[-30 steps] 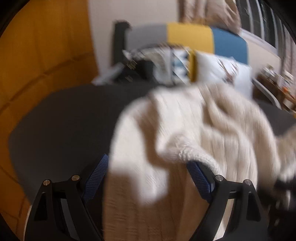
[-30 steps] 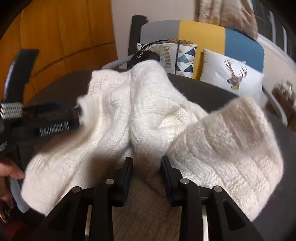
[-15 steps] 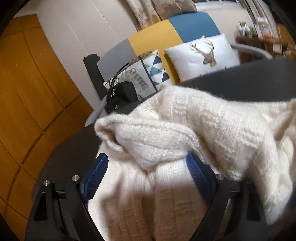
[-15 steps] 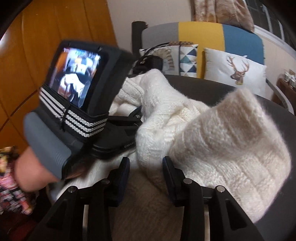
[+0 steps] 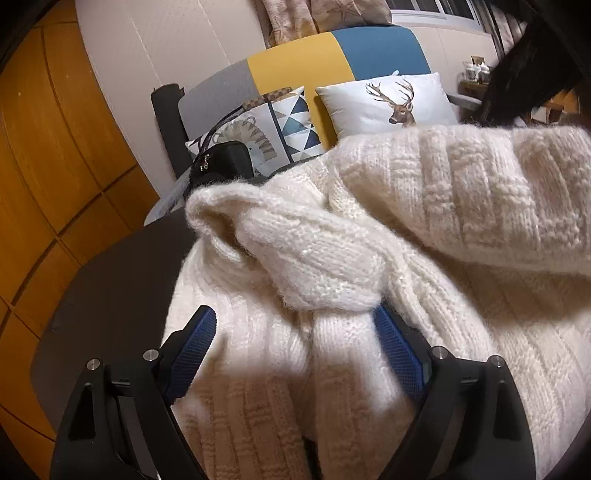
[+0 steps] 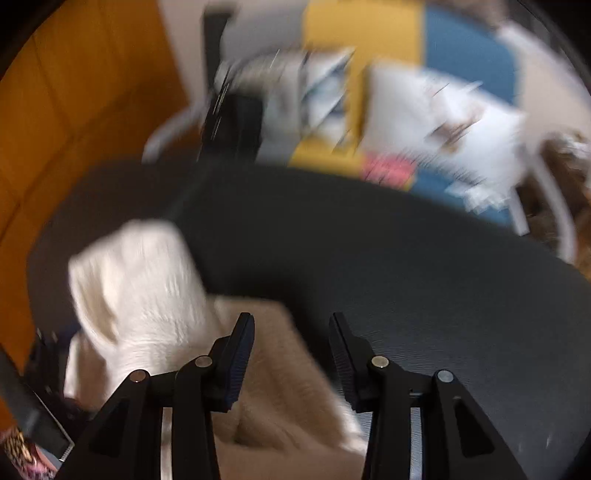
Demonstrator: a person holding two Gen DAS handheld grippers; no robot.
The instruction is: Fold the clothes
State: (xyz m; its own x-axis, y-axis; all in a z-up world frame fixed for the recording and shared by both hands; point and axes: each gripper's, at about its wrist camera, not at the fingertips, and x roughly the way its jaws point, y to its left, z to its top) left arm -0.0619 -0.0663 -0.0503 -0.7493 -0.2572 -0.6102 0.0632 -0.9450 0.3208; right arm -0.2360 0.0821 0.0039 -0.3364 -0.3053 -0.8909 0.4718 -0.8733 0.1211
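**Cream knit sweater, part-folded, on dark table**

While the fold is under way, the sweater (image 5: 424,236) lies bunched on the dark table (image 5: 110,288), heaped rather than flat; a cuffed sleeve end (image 5: 236,218) is doubled across its middle, and a thick ribbed fold drapes over its far right part. By my judgement the sleeves are being brought inward before the body is halved.

Item 1. Left gripper (image 5: 295,347): jaws wide, blue pads either side of a gathered ridge of knit. The right-hand pad touches the wool under the sleeve; the left-hand pad stands clear of that ridge. No pinch is made. It looks placed to take or let go the sleeve bundle; which, I cannot tell.

Item 2. Right gripper (image 6: 291,354): jaws opening, nothing pressed between the pads. Shaded knit and bare table lie beneath the gap. The view is smeared by motion. Its place at the sweater's right edge suggests a release, with a fresh grip to be sought.

Item 3. Surface: matt, dark grey, curved edge; bare to the left of the sweater and beyond it.

Item 4. Room, beyond the sweater: sofa (image 5: 332,55) in grey, yellow and blue panels; deer cushion (image 5: 388,99); cushion with triangles (image 5: 291,122); small black bag (image 5: 221,162) at the sweater's far left corner. Left of the sweater: orange wooden panels (image 5: 55,166). Behind the sofa: pale wall, patterned curtain (image 5: 314,14).
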